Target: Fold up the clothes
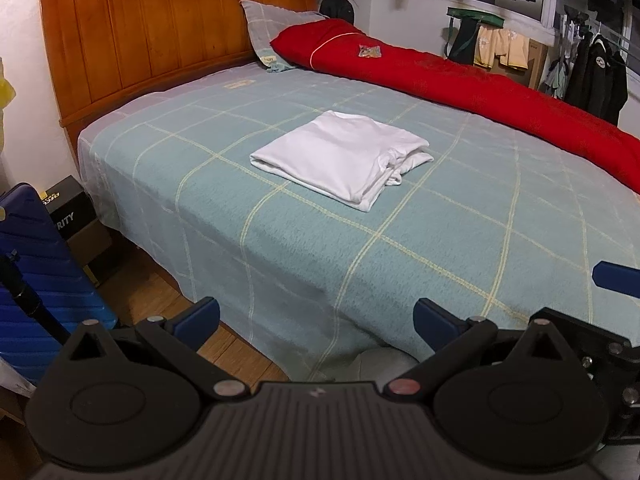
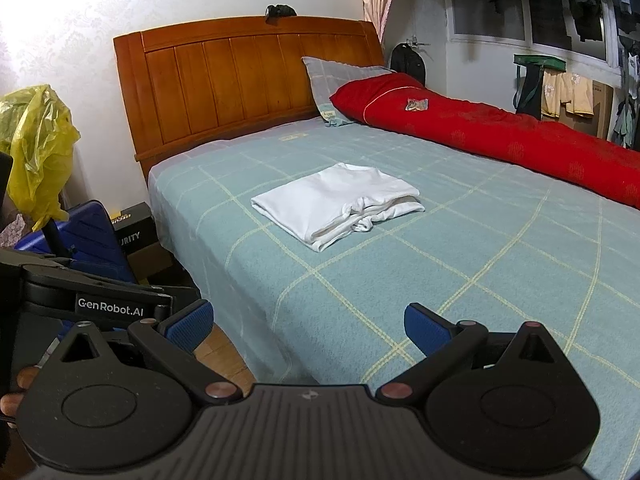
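We are holding both grippers wide and empty over the bed's near edge: left gripper [image 1: 316, 320], right gripper [image 2: 308, 322]. One blue suitcase [image 2: 92, 236] is standing far left; one folded white garment [image 1: 344, 158] is lying mid-bed [image 1: 440, 240]; one red quilt [image 1: 460, 80] is stretching along the far right.

Left tool [image 1: 316, 318] fingers spread wide, empty, right tool [image 2: 308, 320] likewise, side by side

Lying along the far side of the bed [image 1: 360, 264]: a red quilt [image 1: 460, 80]. Leaning against the wooden headboard [image 1: 160, 36]: a checked pillow [image 1: 268, 26]. Standing on the floor beside the bed: a blue suitcase [image 1: 36, 264], with a yellow plastic bag [image 2: 36, 144] hanging above.
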